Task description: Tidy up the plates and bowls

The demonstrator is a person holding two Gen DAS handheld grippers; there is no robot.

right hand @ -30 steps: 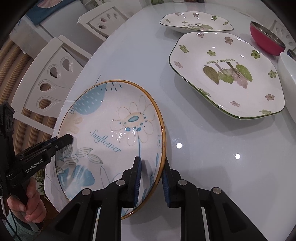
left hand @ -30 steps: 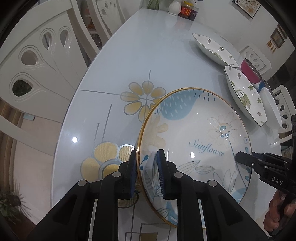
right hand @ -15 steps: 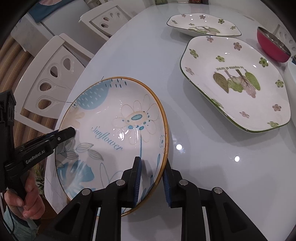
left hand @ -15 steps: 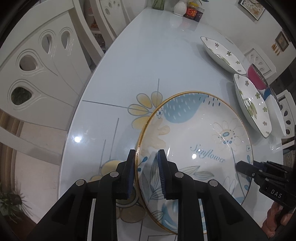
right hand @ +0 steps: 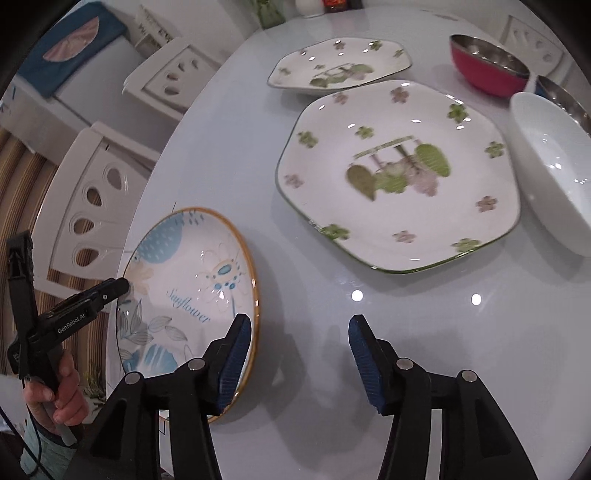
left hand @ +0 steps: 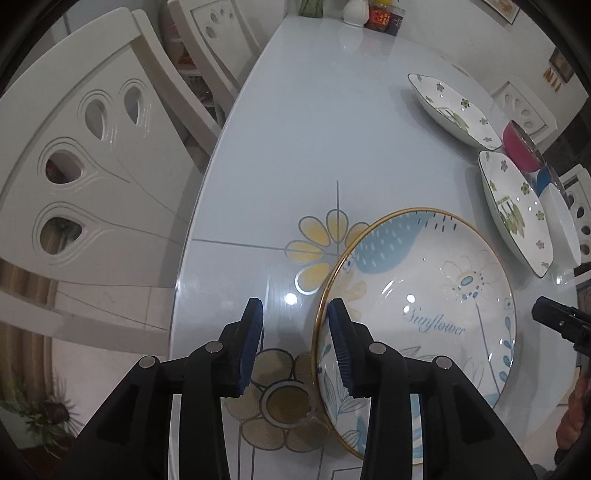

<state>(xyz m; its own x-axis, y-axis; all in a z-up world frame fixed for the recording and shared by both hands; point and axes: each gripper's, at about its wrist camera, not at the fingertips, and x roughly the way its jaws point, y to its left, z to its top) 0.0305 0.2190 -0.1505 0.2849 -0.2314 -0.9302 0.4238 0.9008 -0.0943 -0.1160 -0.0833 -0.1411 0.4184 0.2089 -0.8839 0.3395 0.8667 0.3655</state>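
The round "Sunflower" plate, gold-rimmed with blue flowers, lies on the white table near its front edge; it also shows in the right wrist view. My left gripper is open, its jaws straddling the plate's left rim without pinching it. My right gripper is wide open over bare table, its left finger beside the plate's right rim. Two hexagonal green-flowered plates lie farther back.
A white bowl, a red bowl and a steel bowl stand at the right. White chairs line the table's left side. Jars stand at the far end.
Both grippers have opened and let go of the Sunflower plate, which now rests on the table. The right gripper has shifted right, off the rim.
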